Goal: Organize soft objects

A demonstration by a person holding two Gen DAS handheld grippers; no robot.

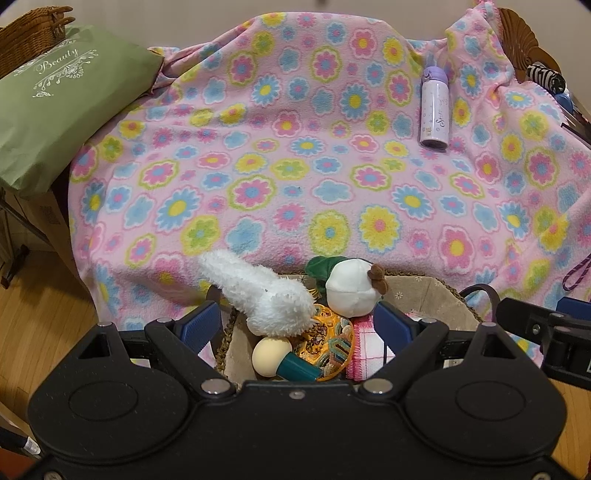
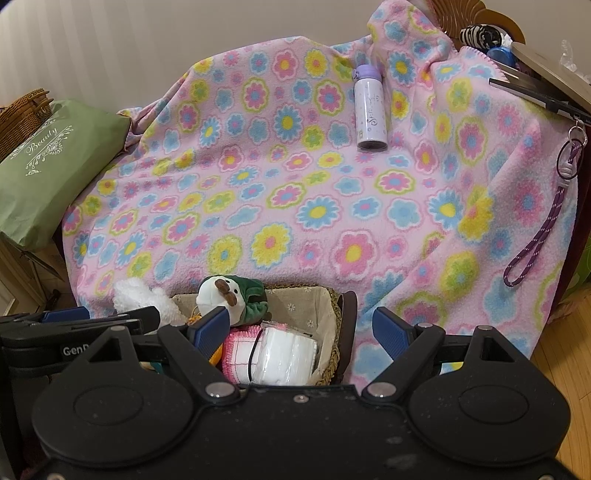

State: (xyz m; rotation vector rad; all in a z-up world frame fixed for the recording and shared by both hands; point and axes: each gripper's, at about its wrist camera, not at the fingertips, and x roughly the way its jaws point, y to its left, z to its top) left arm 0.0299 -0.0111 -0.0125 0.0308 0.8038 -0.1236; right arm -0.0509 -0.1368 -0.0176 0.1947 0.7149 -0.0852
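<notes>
A woven basket (image 1: 417, 291) with a beige flowered lining stands in front of the blanket-covered seat. In it lie a white fluffy plush (image 1: 258, 291), a round white plush with a green hood and brown bow (image 1: 351, 291), a cream ball on a teal handle (image 1: 273, 356), a colourful crocheted piece (image 1: 332, 350) and a pink checked cloth (image 1: 369, 350). My left gripper (image 1: 297, 325) hangs open over the basket and touches nothing. My right gripper (image 2: 301, 330) is open over the basket's right end (image 2: 334, 306), above a white packet (image 2: 284, 354) and the hooded plush (image 2: 229, 295).
A pink flowered blanket (image 1: 295, 166) covers the seat behind the basket. A purple bottle (image 1: 436, 107) lies on it at the back right. A green bag printed "Beauty" (image 1: 62, 96) and a wicker basket (image 1: 29, 33) are at left. A purple lanyard (image 2: 532, 243) hangs at right. The floor is wood.
</notes>
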